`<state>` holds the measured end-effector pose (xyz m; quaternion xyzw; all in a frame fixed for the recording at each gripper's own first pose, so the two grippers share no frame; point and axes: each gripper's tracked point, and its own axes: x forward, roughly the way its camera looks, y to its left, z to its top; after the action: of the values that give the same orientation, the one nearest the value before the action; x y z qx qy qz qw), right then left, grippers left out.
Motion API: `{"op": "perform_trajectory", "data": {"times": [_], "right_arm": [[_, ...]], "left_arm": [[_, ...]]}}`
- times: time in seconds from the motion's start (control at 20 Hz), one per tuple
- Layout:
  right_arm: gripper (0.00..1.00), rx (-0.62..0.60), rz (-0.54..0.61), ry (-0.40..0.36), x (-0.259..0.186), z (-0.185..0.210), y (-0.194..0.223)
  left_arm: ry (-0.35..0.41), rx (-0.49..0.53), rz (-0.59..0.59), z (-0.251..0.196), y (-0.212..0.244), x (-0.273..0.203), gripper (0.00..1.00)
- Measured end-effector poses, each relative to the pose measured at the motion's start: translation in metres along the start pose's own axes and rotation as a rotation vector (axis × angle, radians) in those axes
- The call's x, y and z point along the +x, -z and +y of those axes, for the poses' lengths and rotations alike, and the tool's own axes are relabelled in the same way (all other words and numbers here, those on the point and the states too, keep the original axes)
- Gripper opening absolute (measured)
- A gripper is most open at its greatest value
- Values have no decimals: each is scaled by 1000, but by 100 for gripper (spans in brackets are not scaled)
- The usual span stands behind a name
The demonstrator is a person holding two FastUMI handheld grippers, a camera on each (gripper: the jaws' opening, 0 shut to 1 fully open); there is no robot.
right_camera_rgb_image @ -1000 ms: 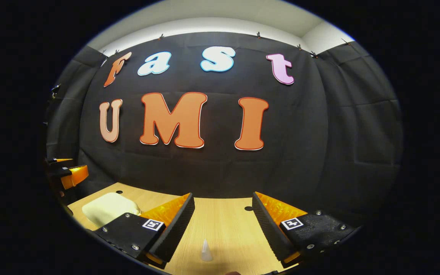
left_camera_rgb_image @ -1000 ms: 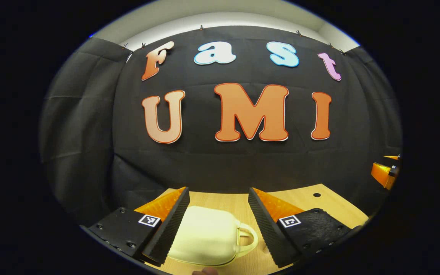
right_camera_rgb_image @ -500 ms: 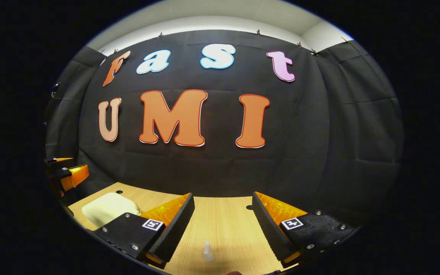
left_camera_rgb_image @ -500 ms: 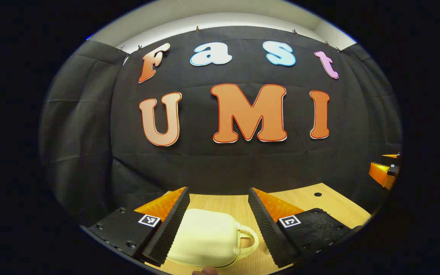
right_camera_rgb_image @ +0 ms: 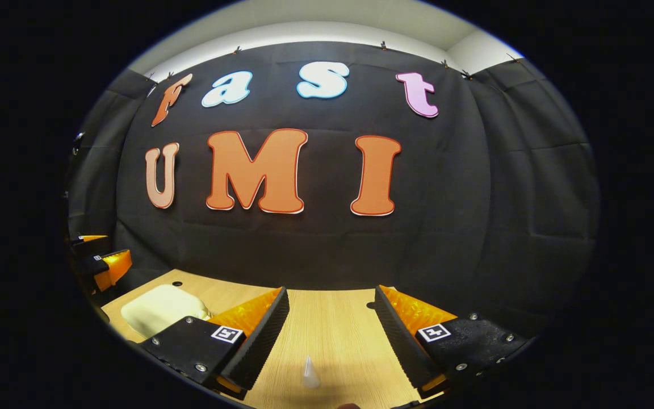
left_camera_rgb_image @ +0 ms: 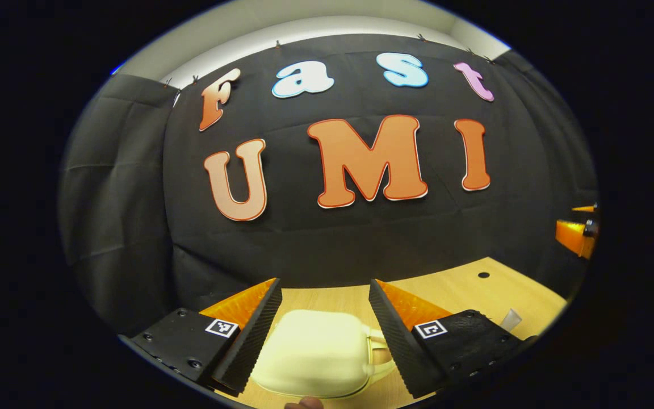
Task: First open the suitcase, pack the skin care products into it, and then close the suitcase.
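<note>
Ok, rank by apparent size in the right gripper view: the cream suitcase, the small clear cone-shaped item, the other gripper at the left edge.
1. suitcase, partly hidden
2. left gripper, farther off
3. clear cone-shaped item, though nearest the camera

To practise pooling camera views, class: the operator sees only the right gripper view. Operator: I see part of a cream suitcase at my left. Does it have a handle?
Observer: Yes. The left gripper view shows a loop handle on one side of the suitcase.
Operator: Is the left tool gripping the case?
Observer: No. The left tool is open, fingers wide apart, with the closed case framed between them.
</note>
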<state>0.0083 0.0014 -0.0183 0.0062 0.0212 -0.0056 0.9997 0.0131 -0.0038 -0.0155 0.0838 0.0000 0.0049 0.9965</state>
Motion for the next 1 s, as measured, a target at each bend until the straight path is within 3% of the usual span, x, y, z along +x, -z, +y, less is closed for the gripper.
{"op": "perform_trajectory", "data": {"times": [0.3,0.55,0.85,1.0], "right_arm": [[96,20,48,43,-4,-21,20],[96,40,89,99,-13,-49,36],[96,53,139,163,-22,-77,56],[96,61,157,190,-25,-88,63]], "left_arm": [[24,398,44,-34,55,2,99],[135,688,79,-77,119,0,99],[238,888,127,-108,176,4,99],[273,937,156,-119,201,13,98]]}}
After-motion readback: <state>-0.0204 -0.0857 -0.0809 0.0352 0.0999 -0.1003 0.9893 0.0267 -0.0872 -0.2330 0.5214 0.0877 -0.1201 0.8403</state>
